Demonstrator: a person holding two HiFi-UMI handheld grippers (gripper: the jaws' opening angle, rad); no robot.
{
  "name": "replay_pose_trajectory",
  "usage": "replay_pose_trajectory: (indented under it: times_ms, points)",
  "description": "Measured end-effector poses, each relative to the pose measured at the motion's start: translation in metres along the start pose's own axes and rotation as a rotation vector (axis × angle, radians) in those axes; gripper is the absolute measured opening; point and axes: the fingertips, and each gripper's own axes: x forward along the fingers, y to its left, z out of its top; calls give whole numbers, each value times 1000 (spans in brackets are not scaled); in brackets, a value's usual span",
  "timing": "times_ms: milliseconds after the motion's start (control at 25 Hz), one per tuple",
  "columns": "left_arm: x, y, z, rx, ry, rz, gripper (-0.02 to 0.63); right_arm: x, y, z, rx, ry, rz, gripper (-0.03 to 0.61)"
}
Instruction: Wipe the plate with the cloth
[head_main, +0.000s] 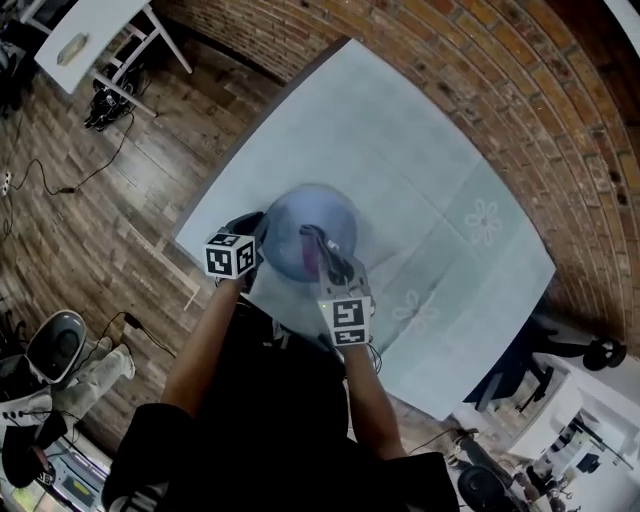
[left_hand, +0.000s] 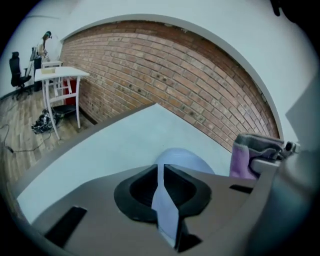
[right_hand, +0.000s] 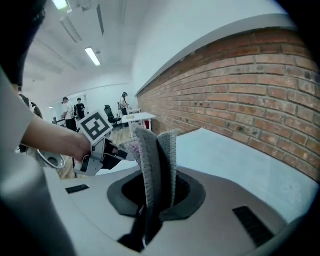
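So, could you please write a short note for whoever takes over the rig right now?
Grippers: the left gripper has its jaws shut on the rim of the plate, held over the table. The right gripper has its jaws shut on the folded cloth, close beside the plate.
Done: both things are gripped; whether any wiping has happened cannot be told.
Left: bring the cloth onto the plate and wipe it.

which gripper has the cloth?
The right gripper: the grey-purple cloth is pinched in its jaws. The left gripper is shut on the plate instead.
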Motion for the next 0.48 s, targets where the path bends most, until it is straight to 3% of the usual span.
replay_pose_trajectory:
  times_ms: [360, 480]
  points:
    - [-89, -82, 29, 119, -234, -11, 44, -75, -13, 48, 61, -206, -62, 60]
    - [-121, -116, 37, 203, -330, -50, 44, -95, -6, 57, 73, -250, -73, 60]
